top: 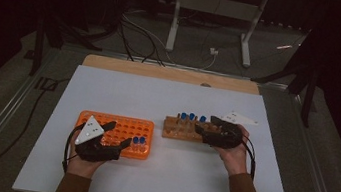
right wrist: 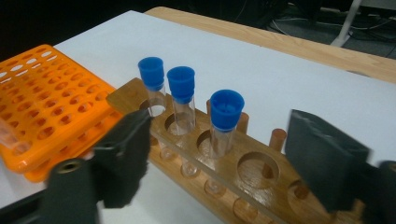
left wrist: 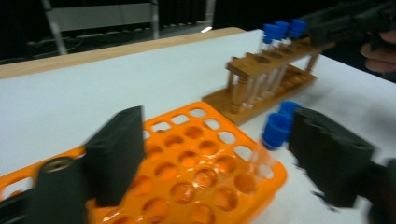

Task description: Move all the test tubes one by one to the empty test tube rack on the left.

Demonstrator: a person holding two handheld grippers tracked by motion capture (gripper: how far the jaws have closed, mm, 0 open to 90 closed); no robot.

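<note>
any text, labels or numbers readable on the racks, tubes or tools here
None can be read.
orange rack: no lettering shows.
wooden rack: plain wood, no markings.
blue-capped tubes: caps and glass bear no label.
left tool and right tool: plain black, no print visible.

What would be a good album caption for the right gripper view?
Open gripper approaching three blue-capped tubes in a wooden rack.

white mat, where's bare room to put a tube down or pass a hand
The white mat is bare along its far strip, behind the orange rack and the wooden rack, and along the near edge between the two forearms. A narrow bare gap lies between the racks. It is crowded at the wooden rack's right end, where the right tongs sit, and at the orange rack's near edge by the left tongs.
</note>
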